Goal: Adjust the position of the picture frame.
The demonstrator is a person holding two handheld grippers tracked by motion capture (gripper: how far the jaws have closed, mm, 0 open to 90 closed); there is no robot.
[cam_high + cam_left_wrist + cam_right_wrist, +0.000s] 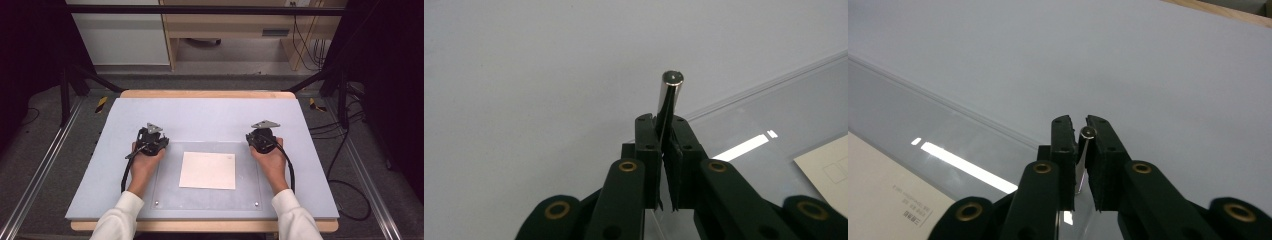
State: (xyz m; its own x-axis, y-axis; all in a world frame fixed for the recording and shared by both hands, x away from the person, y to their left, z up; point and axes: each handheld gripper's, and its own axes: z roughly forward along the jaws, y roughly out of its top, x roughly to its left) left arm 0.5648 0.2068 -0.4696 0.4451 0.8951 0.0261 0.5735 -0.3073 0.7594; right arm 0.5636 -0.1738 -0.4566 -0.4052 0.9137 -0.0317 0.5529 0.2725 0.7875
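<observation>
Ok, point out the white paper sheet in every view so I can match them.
High view: paper sheet at centre, on the clear plate.
Left gripper view: lower right corner.
Right gripper view: lower left corner.
Shared landmark: the clear plate's edge.

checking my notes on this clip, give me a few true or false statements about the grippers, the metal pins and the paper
1. The left gripper is shut on a metal pin. True.
2. The right gripper stands wide open with nothing between its jaws. False: its jaws are close together with a small metal pin between them.
3. The white sheet of paper lies on the clear plate, between the two hands. True.
4. The paper is crumpled into a ball. False: it lies flat.
</observation>
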